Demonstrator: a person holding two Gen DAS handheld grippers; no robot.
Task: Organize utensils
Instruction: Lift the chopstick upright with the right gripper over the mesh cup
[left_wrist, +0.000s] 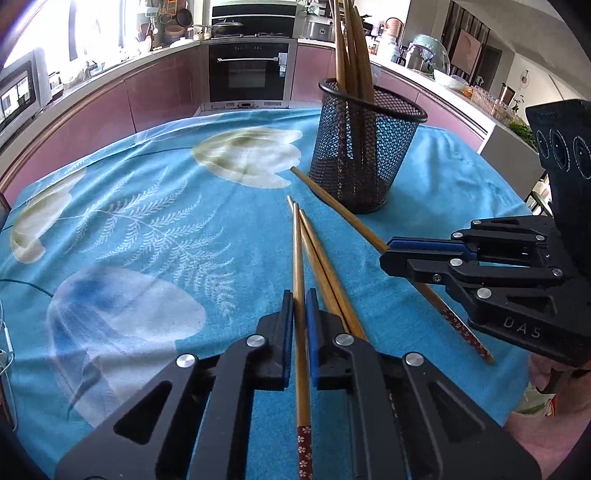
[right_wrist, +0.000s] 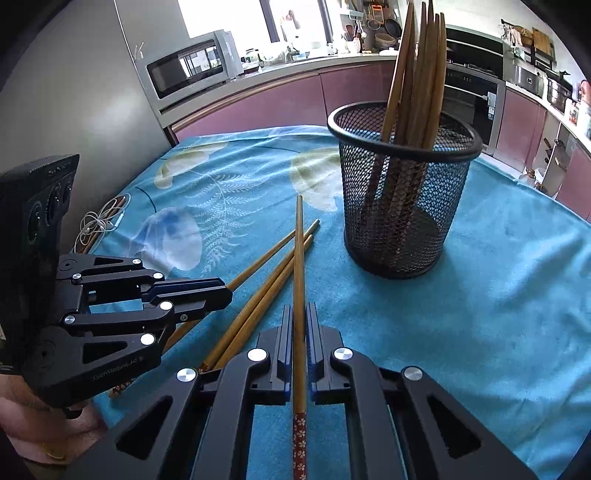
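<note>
Table: a blue flower-print cloth (left_wrist: 155, 221) covers it, and everything for the task sits on it.
Holder: a black mesh cup (left_wrist: 364, 147) stands upright beyond both tools, with several chopsticks (right_wrist: 417, 74) already leaning in it, thin ends up.
Left gripper (left_wrist: 300, 314): jaws narrowed onto one chopstick (left_wrist: 298, 258), gripped near its patterned red end, its long axis running straight ahead along the fingers.
Right gripper (right_wrist: 300, 328): likewise clamped on a single chopstick (right_wrist: 298, 258), thin end pointing forward.
Loose pair: two chopsticks (left_wrist: 328, 273) lie on the cloth between the tools, just beside the left gripper's right finger.
Key relation: the cup lies ahead and to the right of each held stick; the right gripper looks nearer.
Next move, judged: each stick must swing from near-level to steep and clear the rim.
</note>
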